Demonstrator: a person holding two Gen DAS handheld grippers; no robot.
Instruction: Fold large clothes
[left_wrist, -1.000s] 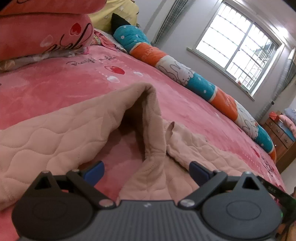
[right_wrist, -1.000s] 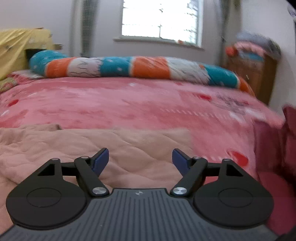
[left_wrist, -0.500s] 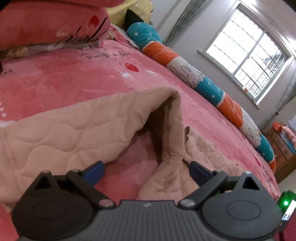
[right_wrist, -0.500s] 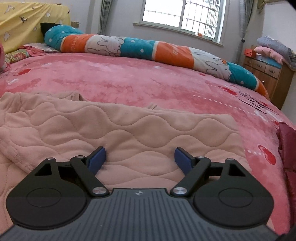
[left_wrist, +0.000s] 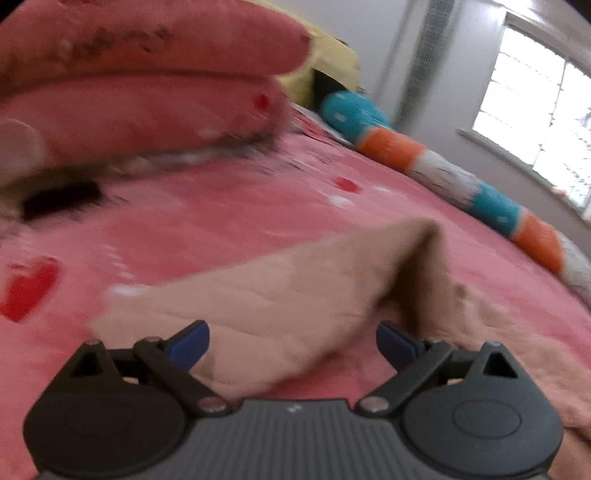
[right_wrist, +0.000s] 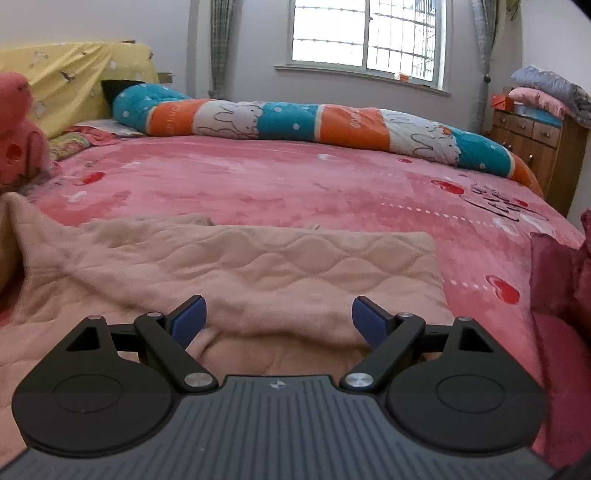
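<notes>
A beige quilted garment (right_wrist: 258, 273) lies spread on the pink bed, with a raised fold standing up as a peak (left_wrist: 421, 240) in the left wrist view. My left gripper (left_wrist: 291, 341) is open, low over the garment's near edge, its blue fingertips either side of the cloth and apart from it. My right gripper (right_wrist: 279, 319) is open too, hovering just above a rumpled ridge of the garment with nothing between its fingers. The left wrist view is blurred by motion.
The pink bedspread (right_wrist: 295, 184) with red hearts covers the bed. A long teal, orange and white bolster (right_wrist: 314, 122) lies along the far side. Stacked pink pillows (left_wrist: 147, 85) rise at the left. A wooden dresser (right_wrist: 535, 136) stands at the right; dark red cloth (right_wrist: 561, 273) is near it.
My left gripper has swung left toward the pillows, so the garment's peak now sits right of centre. My right gripper has crept forward and lower over the cloth. Both stayed open.
</notes>
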